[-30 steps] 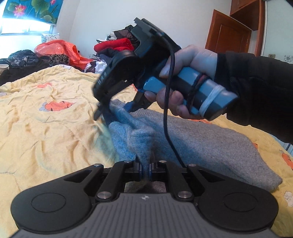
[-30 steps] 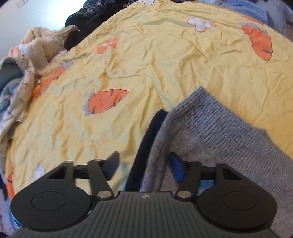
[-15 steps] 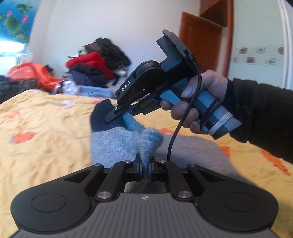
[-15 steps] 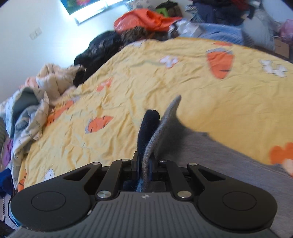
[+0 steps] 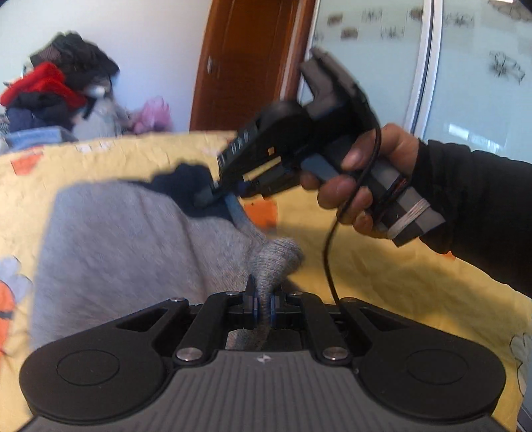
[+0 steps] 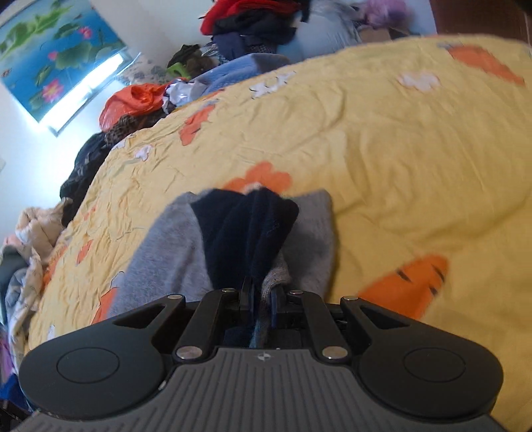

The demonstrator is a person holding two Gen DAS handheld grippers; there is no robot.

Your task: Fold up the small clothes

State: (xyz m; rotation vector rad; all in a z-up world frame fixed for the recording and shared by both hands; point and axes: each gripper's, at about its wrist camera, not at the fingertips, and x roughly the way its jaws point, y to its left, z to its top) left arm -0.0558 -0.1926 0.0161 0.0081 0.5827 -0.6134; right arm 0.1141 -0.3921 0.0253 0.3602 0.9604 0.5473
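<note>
This is a bedroom in a home. A bed fills most of both views, covered by a creased yellow sheet printed with orange carrots and white flowers. Heaps of clothes in red, black and blue pile up at its far edge, with an orange plastic bag beside them. A lotus-flower picture hangs on the white wall, and a brown wooden door stands next to a frosted glass panel.

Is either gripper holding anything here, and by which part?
Both hold the grey sweater. The left gripper pinches a bunched grey edge; the right gripper pinches the edge by the navy trim.
</note>
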